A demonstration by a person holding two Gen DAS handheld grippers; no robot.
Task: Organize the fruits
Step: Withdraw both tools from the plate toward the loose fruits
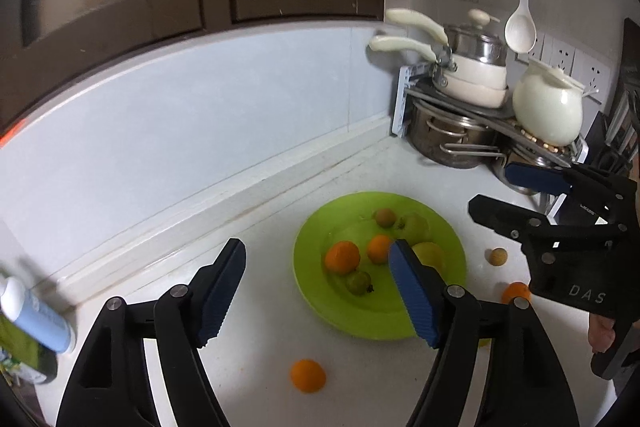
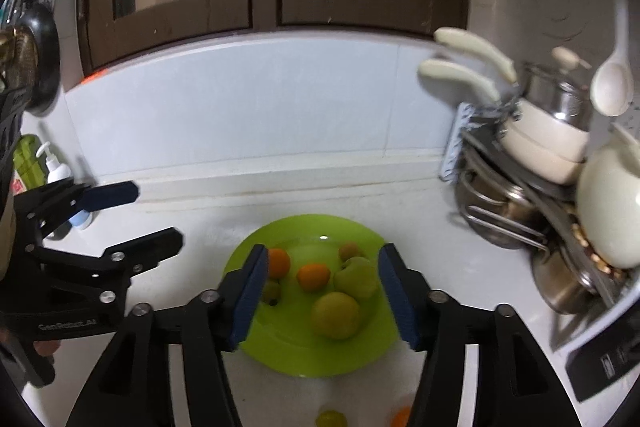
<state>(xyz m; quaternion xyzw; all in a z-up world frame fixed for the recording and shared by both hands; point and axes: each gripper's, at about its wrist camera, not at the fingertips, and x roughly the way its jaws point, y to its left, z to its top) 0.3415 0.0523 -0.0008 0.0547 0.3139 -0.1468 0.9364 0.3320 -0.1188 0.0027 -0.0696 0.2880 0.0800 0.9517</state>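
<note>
A lime-green plate [image 1: 320, 307] [image 2: 280, 343] lies on the white counter. On it are two oranges [image 1: 342, 257] [image 2: 313, 277], two green apples [image 1: 414, 227] [image 2: 335, 315] and two small fruits. Loose on the counter lie an orange [image 1: 308, 375], another orange [image 1: 516, 293] and a small brown fruit [image 1: 498, 257]. In the right wrist view a green fruit [image 2: 331, 419] shows at the bottom edge. My left gripper [image 1: 318, 245] [image 2: 157, 214] hangs open above the plate's left side, empty. My right gripper [image 2: 323, 251] [image 1: 490, 189] is open above the plate, with nothing between its pads.
A rack of steel pots and cream pans [image 1: 460, 131] and a white jar [image 1: 548, 107] crowd the right corner. A pump bottle [image 2: 60, 171] stands at the left by the wall. The backsplash ledge [image 1: 200, 211] runs behind the plate.
</note>
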